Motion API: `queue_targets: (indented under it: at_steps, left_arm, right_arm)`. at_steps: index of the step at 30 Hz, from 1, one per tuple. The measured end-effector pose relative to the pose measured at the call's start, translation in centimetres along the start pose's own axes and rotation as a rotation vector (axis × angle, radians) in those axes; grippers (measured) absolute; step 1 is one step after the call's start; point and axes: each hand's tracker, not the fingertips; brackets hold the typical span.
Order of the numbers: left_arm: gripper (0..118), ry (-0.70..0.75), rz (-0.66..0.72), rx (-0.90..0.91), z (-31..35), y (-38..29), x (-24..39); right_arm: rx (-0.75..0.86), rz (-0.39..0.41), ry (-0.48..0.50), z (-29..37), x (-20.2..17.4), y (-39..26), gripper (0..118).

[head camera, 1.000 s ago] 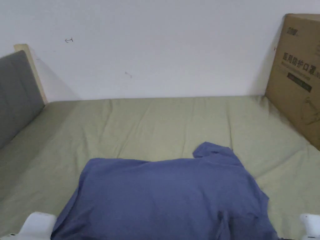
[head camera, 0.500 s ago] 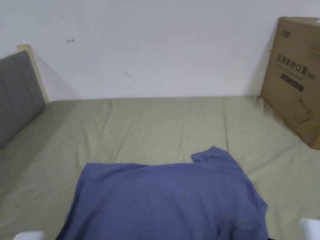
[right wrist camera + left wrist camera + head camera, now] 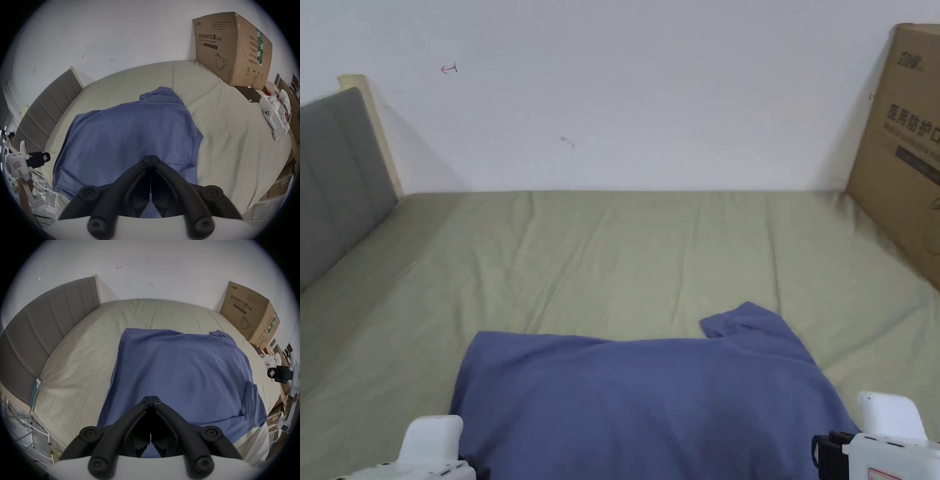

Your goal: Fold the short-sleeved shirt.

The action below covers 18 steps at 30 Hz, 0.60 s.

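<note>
Blue short-sleeved shirt [image 3: 650,400] lies spread on the green bed sheet [image 3: 625,250], lower centre of the head view, running off the bottom edge. One sleeve [image 3: 747,322] sticks up and is bunched at the shirt's upper right. In my left gripper view the shirt fills the middle, its near hem hanging over the bed's front edge at lower right.

My left gripper [image 3: 150,397] sits bottom centre of its own view, jaws pressed together tip to tip, nothing between them; the tips are in front of the shirt, contact with the cloth I cannot tell. My right gripper [image 3: 150,156] is the same in its view: jaws closed against each other, empty, over the shirt's near part.

In the head view the white gripper bodies poke in at the bottom left and bottom right corners, either side of the shirt.

Grey padded headboard [image 3: 331,181] at the left edge. Cardboard box [image 3: 909,150] stands on the bed at the right edge against the white wall [image 3: 625,87]. A heap of white items [image 3: 276,107] is off the bed at far right of the right gripper view.
</note>
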Motion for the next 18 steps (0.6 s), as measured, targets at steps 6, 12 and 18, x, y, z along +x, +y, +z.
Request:
queue_targets:
  at_steps: [6,12,18]
  left_arm:
    - [0,0.02,-0.008,0.018,-4.2,6.3,-1.1]
    - [64,0.08,-0.001,-0.051,-12.7,14.4,-3.4]
    - [94,0.144,-0.006,-0.111,-21.5,20.9,-5.8]
  right_arm:
    - [-0.013,0.019,-0.014,-4.6,-0.4,3.0,0]
    - [-0.027,0.009,-0.019,-8.4,-0.6,5.6,0]
    - [-0.034,-0.002,-0.001,-10.8,1.0,6.8,0]
